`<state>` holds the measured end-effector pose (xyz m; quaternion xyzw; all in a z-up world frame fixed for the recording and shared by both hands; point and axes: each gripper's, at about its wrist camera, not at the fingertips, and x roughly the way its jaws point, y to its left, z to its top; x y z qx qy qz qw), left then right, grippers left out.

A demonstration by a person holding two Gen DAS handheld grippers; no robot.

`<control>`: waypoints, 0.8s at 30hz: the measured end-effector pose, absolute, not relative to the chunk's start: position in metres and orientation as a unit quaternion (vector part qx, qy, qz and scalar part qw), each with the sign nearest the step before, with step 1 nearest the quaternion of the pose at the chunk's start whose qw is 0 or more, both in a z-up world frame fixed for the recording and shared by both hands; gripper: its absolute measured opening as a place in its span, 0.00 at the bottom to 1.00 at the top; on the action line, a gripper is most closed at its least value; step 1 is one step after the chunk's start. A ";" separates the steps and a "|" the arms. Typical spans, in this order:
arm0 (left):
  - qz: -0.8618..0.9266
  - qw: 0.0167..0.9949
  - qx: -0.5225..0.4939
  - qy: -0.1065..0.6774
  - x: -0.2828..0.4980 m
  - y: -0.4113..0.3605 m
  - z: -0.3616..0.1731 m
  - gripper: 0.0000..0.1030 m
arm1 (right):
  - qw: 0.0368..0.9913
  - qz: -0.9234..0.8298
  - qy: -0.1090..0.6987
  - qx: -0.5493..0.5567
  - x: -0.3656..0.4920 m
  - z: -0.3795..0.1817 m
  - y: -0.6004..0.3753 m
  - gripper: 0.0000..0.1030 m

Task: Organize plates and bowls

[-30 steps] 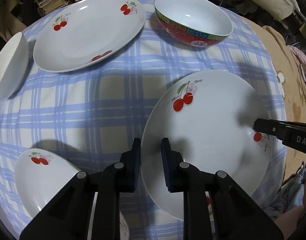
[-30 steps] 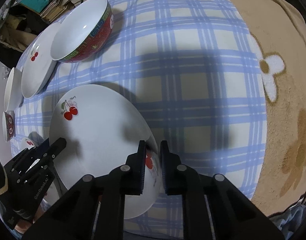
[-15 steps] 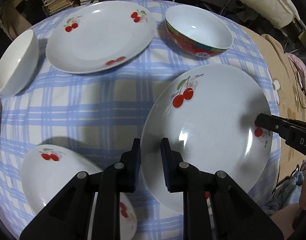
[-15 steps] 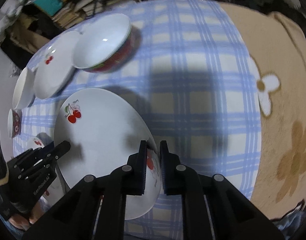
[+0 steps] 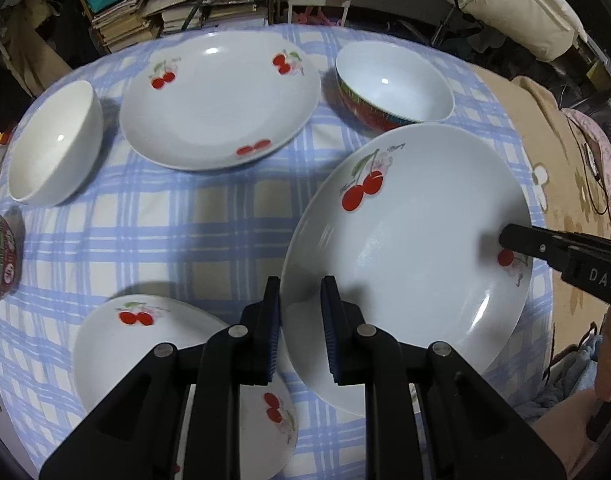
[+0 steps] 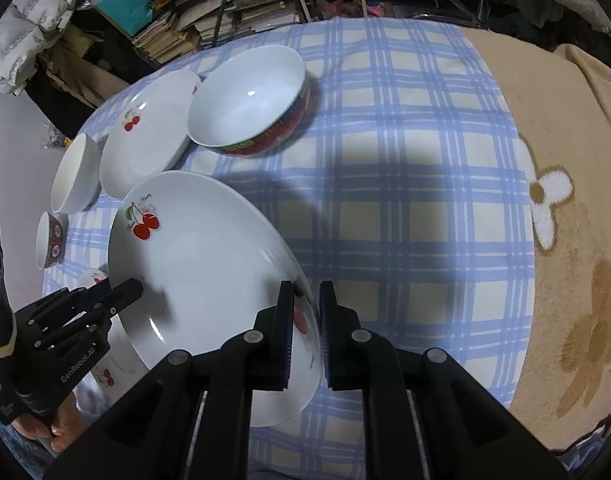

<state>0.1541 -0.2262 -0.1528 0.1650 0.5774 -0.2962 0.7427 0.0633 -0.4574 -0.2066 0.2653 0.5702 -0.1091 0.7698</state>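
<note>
Two grippers clamp opp. rims of big cherry plate [image 5: 417,248]: left gripper [image 5: 300,328], right gripper [image 6: 306,336]. Plate hangs tilted above checked cloth [image 5: 185,232]. Glazed, stiff, heavyish, slippery, breakable; keep rim grips level.

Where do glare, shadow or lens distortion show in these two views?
Left wrist: fisheye bends the checked tablecloth; glare streak on the held plate; the left gripper is sharp. Right wrist: a broad shadow crosses the cloth; a highlight dot sits in the red-sided bowl.
</note>
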 end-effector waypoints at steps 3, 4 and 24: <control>-0.296 0.749 0.169 0.568 0.152 -0.215 -0.140 0.18 | 0.775 -0.101 0.568 0.257 0.062 -0.199 -0.451 0.14; -0.295 0.752 0.166 0.565 0.152 -0.211 -0.136 0.18 | 0.776 -0.097 0.567 0.257 0.061 -0.197 -0.449 0.14; -0.199 0.783 0.141 0.572 0.158 -0.095 -0.120 0.18 | 0.782 -0.005 0.580 0.230 0.098 -0.189 -0.344 0.14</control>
